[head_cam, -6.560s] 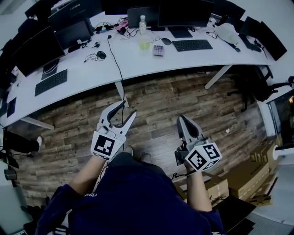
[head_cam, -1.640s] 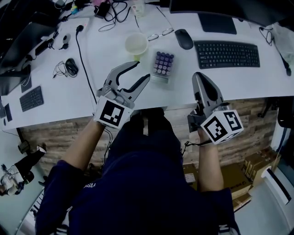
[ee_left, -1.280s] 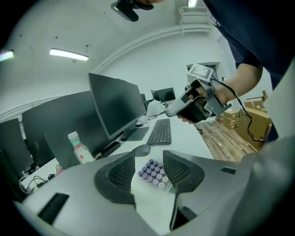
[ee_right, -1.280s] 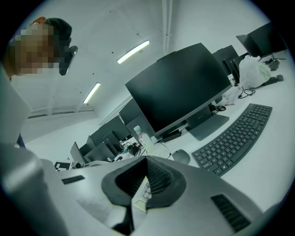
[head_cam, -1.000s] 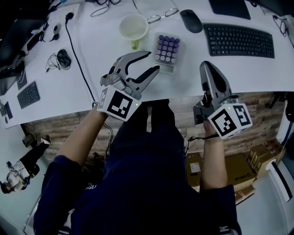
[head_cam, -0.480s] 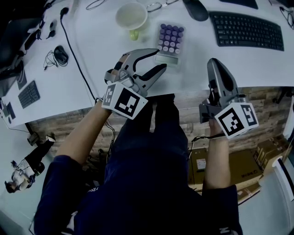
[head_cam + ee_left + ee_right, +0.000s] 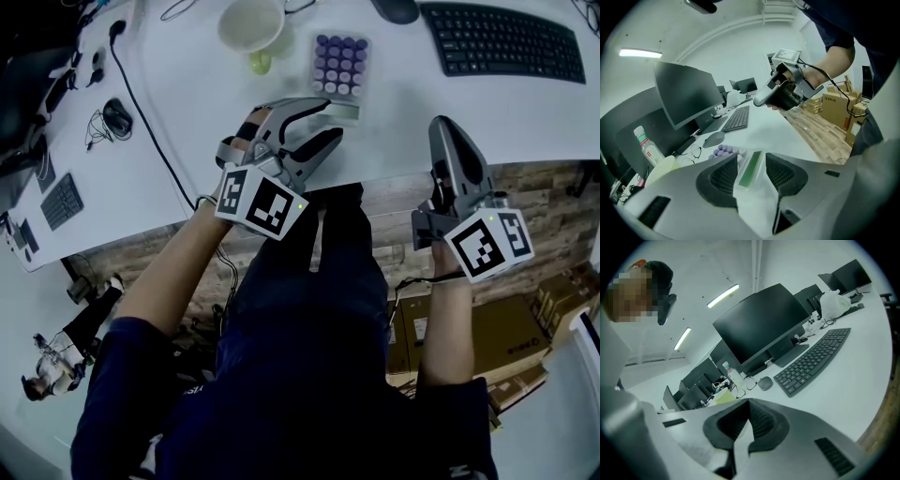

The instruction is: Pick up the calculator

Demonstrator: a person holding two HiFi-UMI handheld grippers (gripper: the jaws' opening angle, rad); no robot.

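- Left gripper (image 7: 330, 119) wide open, with its two jaws far apart, low over the white desk (image 7: 187, 122).
- Pale flat calculator with round purple buttons and a green screen (image 7: 339, 64) lying flat on the desk, right at the tips of the left gripper and reaching away in front of it.
- Green screen end of the calculator in the gap between the left jaws, with one jaw on each side.
- Hard to tell if either jaw touches it.
- Pale yellow round cup (image 7: 251, 23) in front of the left gripper and a bit to its left, close beside the calculator.
- Right gripper (image 7: 448, 127) closed, jaws pressed together with nothing between them.
- Right gripper held over the near edge of the desk, well to the right of the calculator.
- Long black keyboard (image 7: 511, 42) on the desk in front of the right gripper.
- Dark round mouse (image 7: 394, 9) farther in front and a little to the left of the right gripper, between the keyboard and the calculator.
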